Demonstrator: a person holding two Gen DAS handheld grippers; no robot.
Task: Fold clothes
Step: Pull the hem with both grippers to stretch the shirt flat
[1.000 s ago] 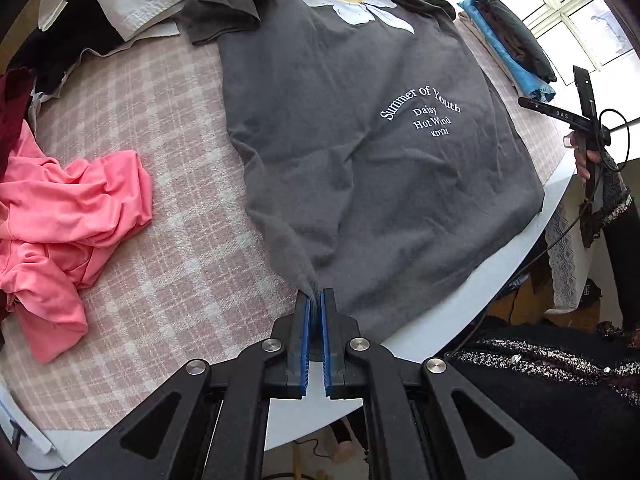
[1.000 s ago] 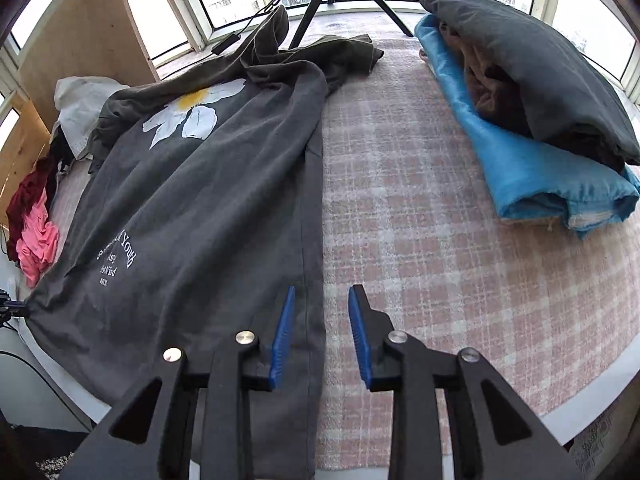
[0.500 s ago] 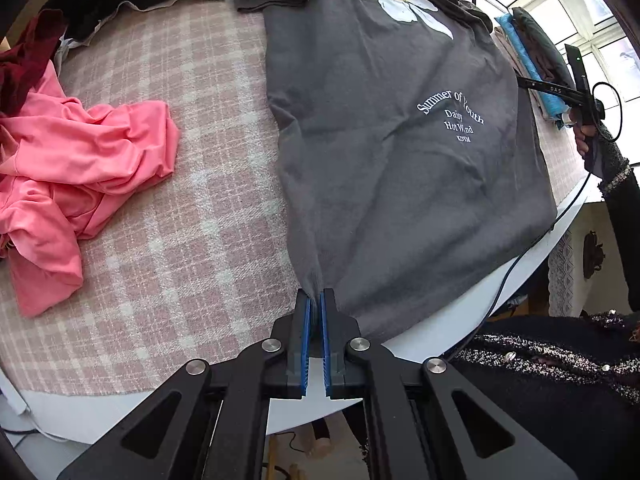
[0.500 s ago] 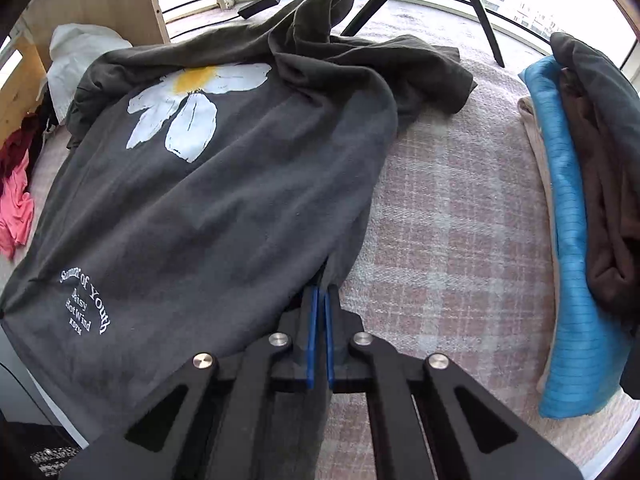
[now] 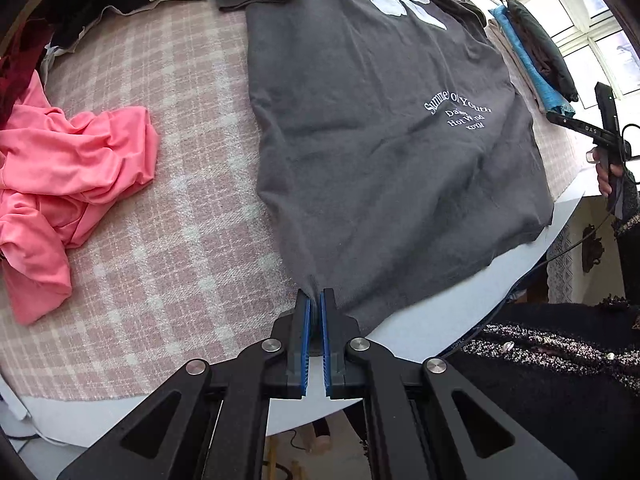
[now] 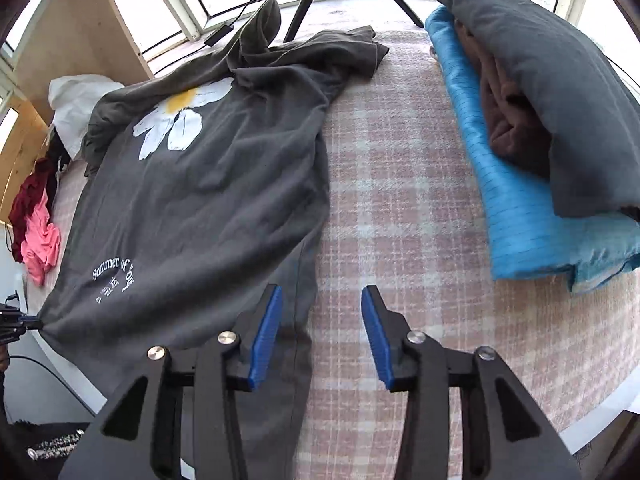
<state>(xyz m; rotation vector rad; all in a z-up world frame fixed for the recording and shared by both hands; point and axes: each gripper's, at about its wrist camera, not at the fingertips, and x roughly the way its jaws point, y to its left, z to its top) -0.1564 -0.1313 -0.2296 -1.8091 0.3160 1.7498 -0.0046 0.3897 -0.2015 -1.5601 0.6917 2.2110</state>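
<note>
Grey T-shirt (image 5: 380,152): left gripper (image 5: 314,308) fingers clamp its hem corner, right gripper (image 6: 320,328) fingers just reopened, empty; I'd regrip hem squarely.

Both views sit just behind their own tongs and look steeply down at the tabletop (image 5: 168,240) from close above. The left wrist view looks in from the near left corner of the grey T-shirt (image 5: 380,152), toward the windows. The right wrist view looks in along the shirt's right edge. Both share the T-shirt, the pink garment (image 6: 40,240) and the folded stack (image 6: 540,128).
</note>
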